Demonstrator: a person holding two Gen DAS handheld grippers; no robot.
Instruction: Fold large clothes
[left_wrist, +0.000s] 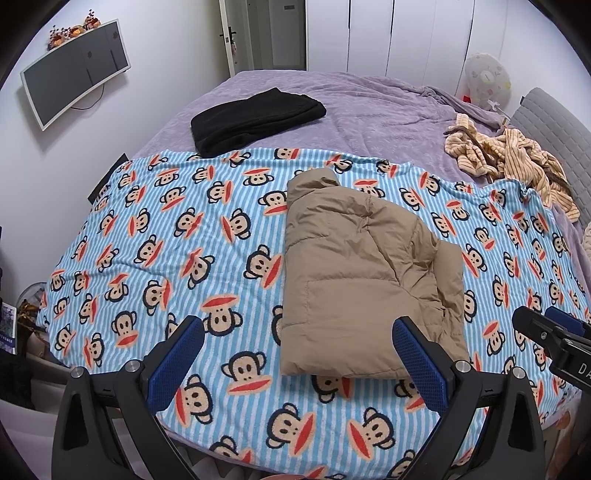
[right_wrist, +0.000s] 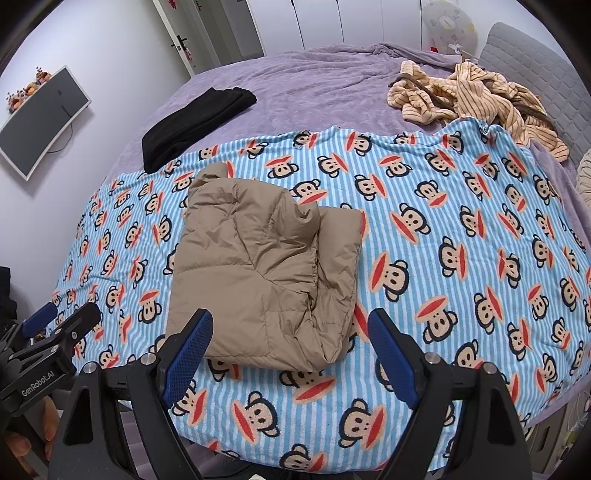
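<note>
Both my grippers are hovering open over the bed, holding nothing.

My left gripper (left_wrist: 295, 354) is hanging spread wide at the near left corner of the folded jacket (left_wrist: 365, 273), and my right gripper (right_wrist: 291, 350) is gaping likewise over the jacket's near edge. The jacket is lying folded on the monkey blanket (right_wrist: 461, 236), touching neither gripper. Beyond the jacket, a folded black garment (left_wrist: 255, 118) is resting at the blanket's far edge on the purple sheet (left_wrist: 369, 107). Far right of the jacket, a striped garment (right_wrist: 472, 96) is lying crumpled.
</note>
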